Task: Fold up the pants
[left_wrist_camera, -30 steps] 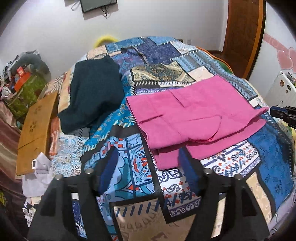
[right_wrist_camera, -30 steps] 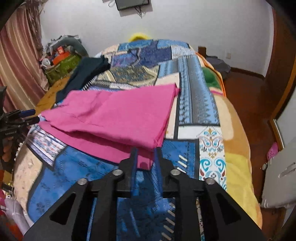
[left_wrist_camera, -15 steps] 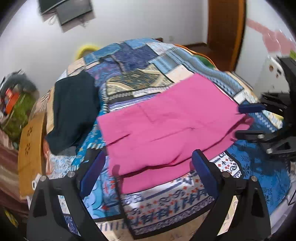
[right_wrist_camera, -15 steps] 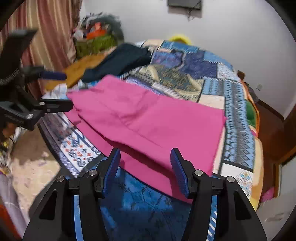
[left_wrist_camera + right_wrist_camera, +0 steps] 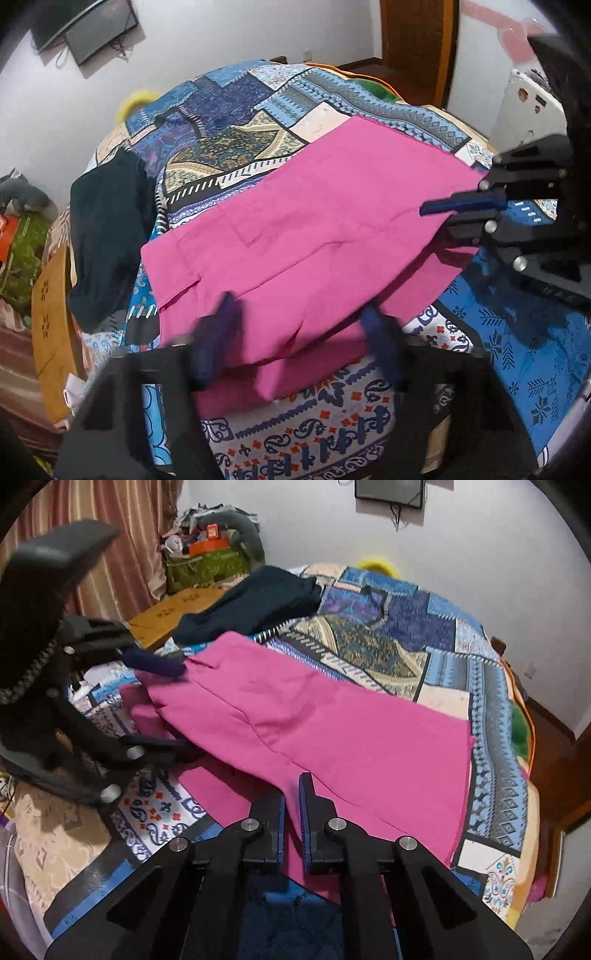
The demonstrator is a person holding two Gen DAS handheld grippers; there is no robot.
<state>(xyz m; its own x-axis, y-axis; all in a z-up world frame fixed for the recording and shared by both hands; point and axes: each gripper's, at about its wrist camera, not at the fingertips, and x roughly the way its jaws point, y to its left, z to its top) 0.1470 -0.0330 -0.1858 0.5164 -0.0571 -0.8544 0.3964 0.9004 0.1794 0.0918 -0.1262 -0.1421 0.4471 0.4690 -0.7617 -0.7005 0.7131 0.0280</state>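
Two grippers now at the near edge of the pink pants (image 5: 314, 236), lying half-folded on the patchwork quilt (image 5: 258, 122). Right gripper (image 5: 291, 794) just clamped, cloth pinched between its pads. Left gripper (image 5: 299, 332) just narrowed, blurred, waistband end between the fingers; grip impossible to tell. Likely ready for the next fold.

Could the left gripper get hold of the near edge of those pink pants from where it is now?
Probably yes. The left gripper already straddles the near edge of the pink pants, its jaws just closing around the fabric. Nothing lies in between; the right gripper pinches the same edge further along.
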